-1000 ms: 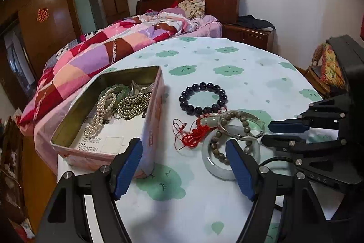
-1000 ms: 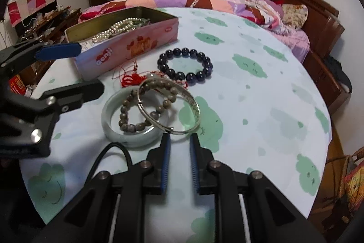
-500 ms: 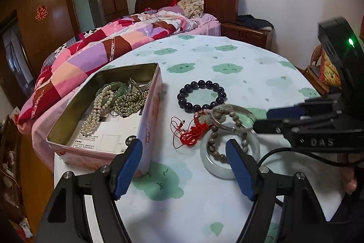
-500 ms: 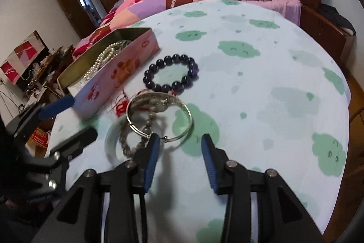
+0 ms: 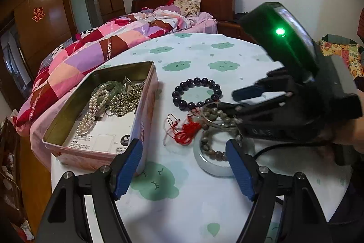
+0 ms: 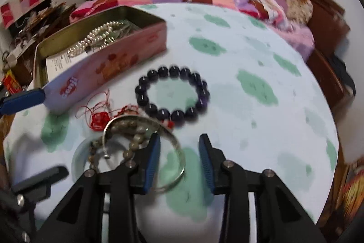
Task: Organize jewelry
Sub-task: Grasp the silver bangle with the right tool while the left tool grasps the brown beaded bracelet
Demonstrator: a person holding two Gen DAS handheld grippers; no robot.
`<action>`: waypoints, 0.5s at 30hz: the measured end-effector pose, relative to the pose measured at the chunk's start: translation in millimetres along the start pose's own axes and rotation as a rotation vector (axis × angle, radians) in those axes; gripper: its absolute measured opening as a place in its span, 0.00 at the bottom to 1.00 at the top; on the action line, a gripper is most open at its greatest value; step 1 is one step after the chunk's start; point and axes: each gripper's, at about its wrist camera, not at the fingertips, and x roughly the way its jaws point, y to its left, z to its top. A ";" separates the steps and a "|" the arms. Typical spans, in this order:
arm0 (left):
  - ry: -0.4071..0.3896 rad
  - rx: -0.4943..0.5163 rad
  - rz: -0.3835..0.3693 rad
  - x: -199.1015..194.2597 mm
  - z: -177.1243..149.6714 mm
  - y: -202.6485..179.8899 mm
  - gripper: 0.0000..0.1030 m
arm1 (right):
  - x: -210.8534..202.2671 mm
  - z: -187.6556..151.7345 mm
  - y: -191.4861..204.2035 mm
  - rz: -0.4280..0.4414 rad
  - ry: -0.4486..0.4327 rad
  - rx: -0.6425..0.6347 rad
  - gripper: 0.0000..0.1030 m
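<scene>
On the counter (image 6: 261,56), right tongs (image 6: 179,153) straddle the silver bangle's (image 6: 177,147) rim, closing unpinched; left tongs (image 5: 182,165) wait wide and empty; next, I judge, pinch, carry to tin (image 6: 109,60).

A pale blue tablecloth (image 5: 227,208) printed with green cloud shapes covers the round table. The rectangular tin box (image 6: 118,60) is pink outside with red motifs, dull gold inside. A dark purple-black bead bracelet (image 6: 173,95) lies beside a red knotted cord (image 5: 186,131), a silver bangle (image 6: 179,163) and a pale green jade ring (image 5: 211,165). The patchwork quilt (image 5: 91,56) is pink, red and lilac.
</scene>
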 end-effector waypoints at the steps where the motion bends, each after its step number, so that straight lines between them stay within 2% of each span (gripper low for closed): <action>1: 0.002 -0.002 -0.002 1.2 -0.7 0.0 0.73 | 0.6 0.3 -2.5 0.027 -0.003 0.007 0.23; 2: 0.006 -0.007 -0.007 2.3 -1.1 0.6 0.73 | 0.7 0.1 -5.8 0.071 -0.005 0.025 0.15; 5: 0.011 -0.019 -0.015 3.2 -2.5 1.6 0.73 | -4.5 -6.1 -4.5 0.058 -0.019 0.016 0.07; 11: 0.002 0.002 -0.018 0.4 -3.4 -3.2 0.73 | -31.3 -27.0 -20.7 0.035 -0.126 0.159 0.05; 15: 0.025 -0.003 -0.037 6.1 0.2 -3.4 0.73 | -43.0 -42.1 -40.7 0.007 -0.141 0.241 0.06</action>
